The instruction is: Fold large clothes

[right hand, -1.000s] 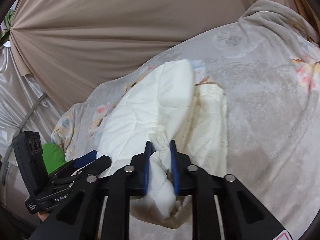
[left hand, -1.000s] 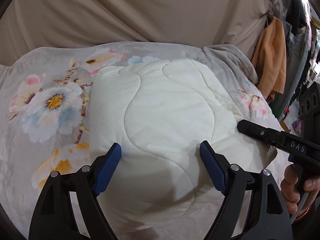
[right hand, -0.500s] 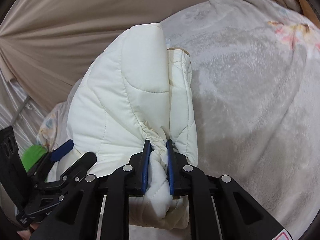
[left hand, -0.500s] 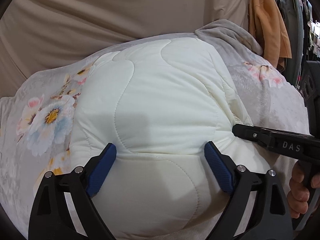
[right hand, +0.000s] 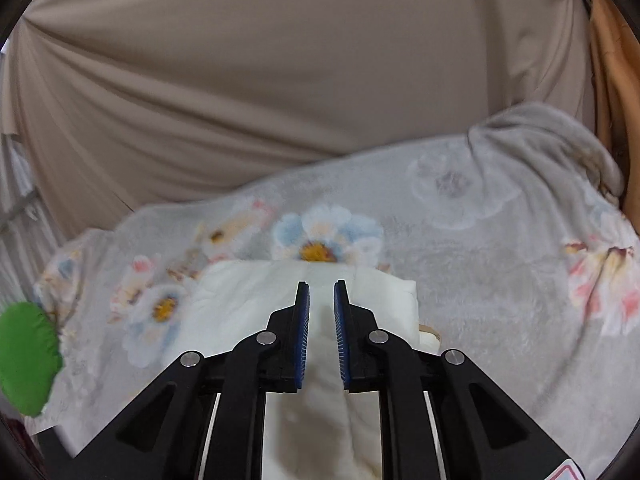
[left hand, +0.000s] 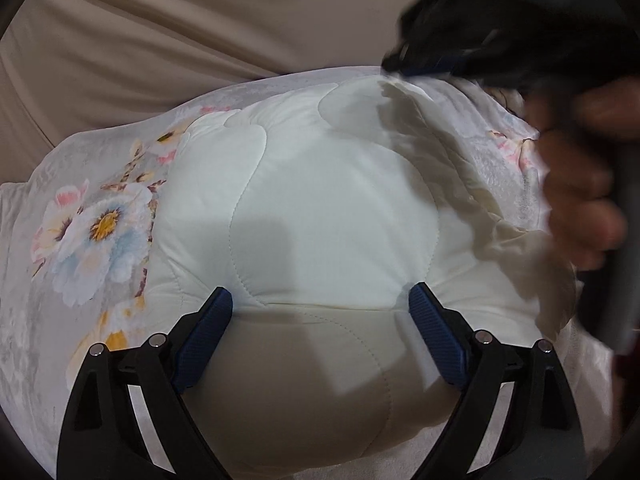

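The cream quilted garment, lying on the floral blanket between the left gripper's unclamped jaws, which have just been opening, is best steadied while the edge pinched by the right gripper is drawn squarely across.

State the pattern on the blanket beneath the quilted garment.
The blanket is pale grey with large flowers, blue-white and pink, yellow-centred. The right wrist view shows it best.

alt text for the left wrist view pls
A folded cream quilted garment lies on a floral blanket, with the left gripper open, jaws either side of its near fold. At upper right, blurred, the right gripper reaches over it.
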